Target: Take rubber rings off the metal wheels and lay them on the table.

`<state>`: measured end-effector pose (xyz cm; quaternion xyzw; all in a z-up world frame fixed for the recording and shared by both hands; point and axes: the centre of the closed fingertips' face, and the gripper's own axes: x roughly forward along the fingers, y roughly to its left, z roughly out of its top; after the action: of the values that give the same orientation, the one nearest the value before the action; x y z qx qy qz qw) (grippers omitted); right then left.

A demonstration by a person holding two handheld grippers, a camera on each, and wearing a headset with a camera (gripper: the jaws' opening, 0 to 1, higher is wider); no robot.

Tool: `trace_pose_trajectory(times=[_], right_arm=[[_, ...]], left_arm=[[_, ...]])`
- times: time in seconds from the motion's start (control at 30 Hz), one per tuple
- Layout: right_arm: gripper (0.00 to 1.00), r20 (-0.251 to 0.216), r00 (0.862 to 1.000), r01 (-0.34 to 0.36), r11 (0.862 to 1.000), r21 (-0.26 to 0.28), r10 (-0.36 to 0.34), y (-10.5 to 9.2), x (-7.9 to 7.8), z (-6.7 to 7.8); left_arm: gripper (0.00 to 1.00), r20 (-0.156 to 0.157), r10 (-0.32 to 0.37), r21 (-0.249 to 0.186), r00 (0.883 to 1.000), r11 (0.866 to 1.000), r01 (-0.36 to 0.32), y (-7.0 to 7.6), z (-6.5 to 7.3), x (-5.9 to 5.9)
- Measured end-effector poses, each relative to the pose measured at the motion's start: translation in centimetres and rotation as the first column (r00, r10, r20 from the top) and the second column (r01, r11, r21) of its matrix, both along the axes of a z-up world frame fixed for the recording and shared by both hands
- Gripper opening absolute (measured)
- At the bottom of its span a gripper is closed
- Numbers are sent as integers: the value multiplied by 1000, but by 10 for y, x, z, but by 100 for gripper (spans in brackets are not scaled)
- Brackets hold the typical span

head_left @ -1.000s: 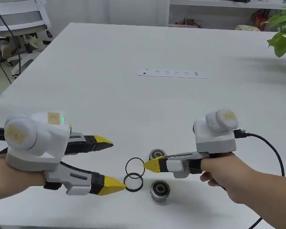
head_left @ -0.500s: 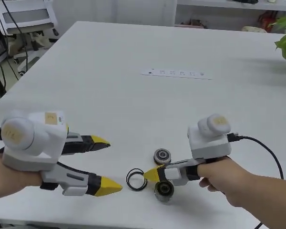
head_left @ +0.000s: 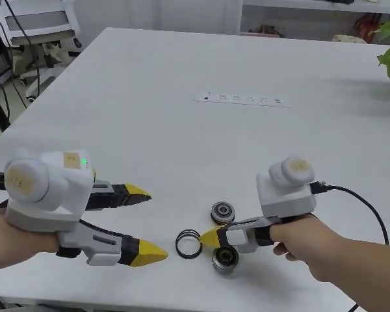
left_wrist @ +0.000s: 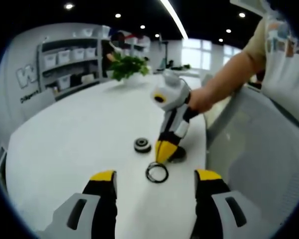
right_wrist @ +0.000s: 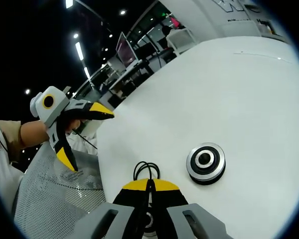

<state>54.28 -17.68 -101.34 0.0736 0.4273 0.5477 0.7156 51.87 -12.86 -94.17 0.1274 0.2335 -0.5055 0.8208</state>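
The two rubber rings (head_left: 188, 244) now lie bunched together; the right hand-held gripper (head_left: 208, 238) has dropped closer to the near wheel (head_left: 225, 259).

The table (head_left: 182, 130) has a smooth white top with a soft, nearly matt sheen. The rubber rings (head_left: 188, 244) are thin, black and dull. The far wheel (head_left: 222, 212) and the near wheel (head_left: 225, 260) are bright polished metal at the hub, with a dark band round the rim. The left gripper (head_left: 153, 224) and the right gripper (head_left: 205, 238) are hard plastic: matt white housings, black jaws, smooth yellow tips. The cable (head_left: 357, 195) has a smooth black sheath. A chair back (right_wrist: 40, 199) is open white mesh.
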Motion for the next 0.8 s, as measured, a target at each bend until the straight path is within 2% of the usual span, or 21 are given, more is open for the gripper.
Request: trace_pose_trajectory(times=[0.23, 0.5, 0.67, 0.8], right_arm=[[2, 6, 1000, 6, 1000, 8, -6, -1, 1, 2], [13, 26, 999, 21, 999, 38, -22, -5, 6, 13], [19, 82, 996, 37, 998, 49, -41, -11, 15, 23], [22, 107, 992, 60, 996, 66, -67, -18, 20, 32]], left_arm=[[63, -4, 2, 10, 1000, 1000, -2, 2, -2, 1], [63, -5, -5, 13, 1000, 1000, 5, 0, -1, 3], [63, 1, -16, 15, 1000, 1000, 16, -4, 1, 5], [63, -3, -11, 8, 1000, 1000, 11, -7, 2, 9]])
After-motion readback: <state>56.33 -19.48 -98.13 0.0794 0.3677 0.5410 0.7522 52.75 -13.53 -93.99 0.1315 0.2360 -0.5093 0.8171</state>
